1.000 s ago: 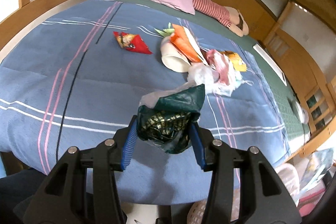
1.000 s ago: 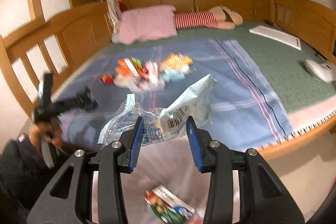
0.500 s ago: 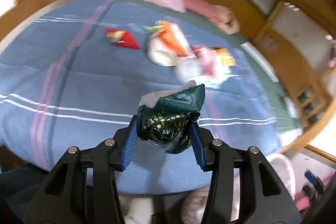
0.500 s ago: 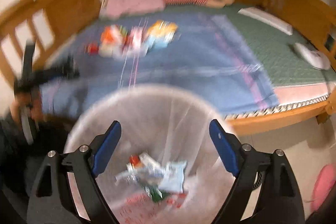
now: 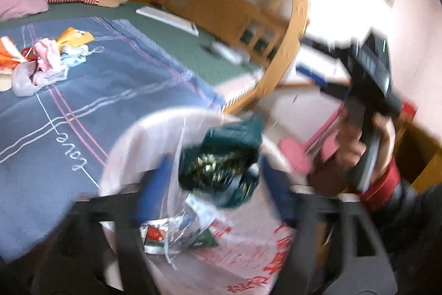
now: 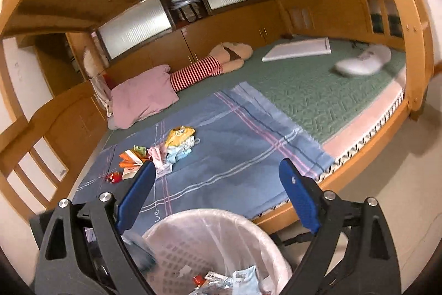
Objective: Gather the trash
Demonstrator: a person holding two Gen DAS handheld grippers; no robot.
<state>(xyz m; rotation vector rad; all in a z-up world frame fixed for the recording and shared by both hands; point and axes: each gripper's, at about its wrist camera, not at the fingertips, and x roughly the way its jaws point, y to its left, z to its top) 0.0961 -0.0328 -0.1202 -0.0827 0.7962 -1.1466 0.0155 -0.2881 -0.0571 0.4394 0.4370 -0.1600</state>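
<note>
Motion blur is smearing the left gripper (image 5: 212,184) and the green wrapper (image 5: 221,165), so any contact is unclear. The lower edge is cutting off the lined basket (image 6: 176,228).

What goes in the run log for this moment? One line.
left tongs: open, wrapper over bin | right tongs: open, empty | pile: on bed
</note>
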